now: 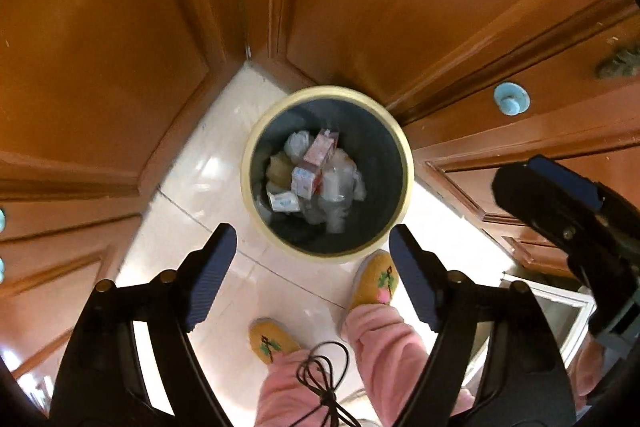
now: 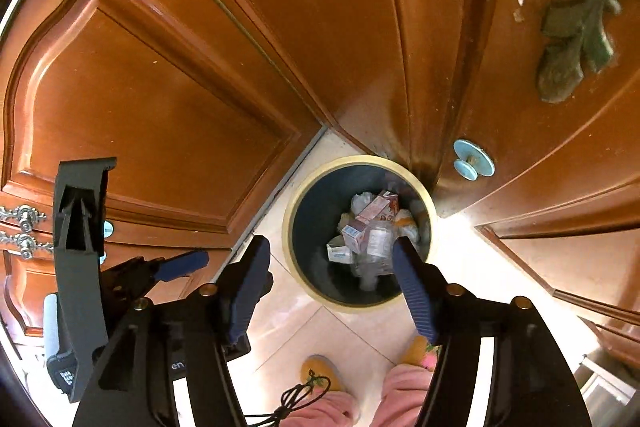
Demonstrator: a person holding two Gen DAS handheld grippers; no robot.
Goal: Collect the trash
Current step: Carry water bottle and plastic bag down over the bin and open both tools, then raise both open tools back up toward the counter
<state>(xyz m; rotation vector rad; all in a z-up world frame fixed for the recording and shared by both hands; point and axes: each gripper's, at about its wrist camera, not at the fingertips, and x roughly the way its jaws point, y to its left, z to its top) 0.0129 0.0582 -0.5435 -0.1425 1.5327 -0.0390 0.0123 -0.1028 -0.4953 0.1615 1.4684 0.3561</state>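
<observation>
Left wrist view, left to right: wood cabinet doors [image 1: 100, 39] filled the left and top of frame; pale glossy floor tiles [image 1: 192, 195] ran down the centre. Left gripper [image 1: 312, 279] sat at lower centre, fingers [image 1: 210, 277] spread wide, nothing between them. Trash bin [image 1: 256, 147], dark inside with a cream rim, stood on the floor at frame centre, just beside the cabinet corner. Trash [image 1: 314, 175] lay in its bottom: small cartons, crumpled paper, clear plastic. Carton print too blurred to read. Yellow slippers [image 1: 378, 279] and pink trousers [image 1: 384, 343] sat below the bin, with a black cord [image 1: 324, 371] dangling over them. A light blue knob [image 1: 511, 99] was at right on a door. The right gripper's finger showed at the right edge.

Right wrist view: the left gripper appeared at the left edge, beside ornate metal handles [image 2: 24, 229]. Right gripper [image 2: 332, 287] at lower centre, fingers [image 2: 248, 291] spread, empty; right fingertip overlapped the bin opening in frame. "en" was legible on the gripper body [image 2: 178, 365], rest hidden. A green-bronze leaf ornament [image 2: 576, 23] sat at upper right.
</observation>
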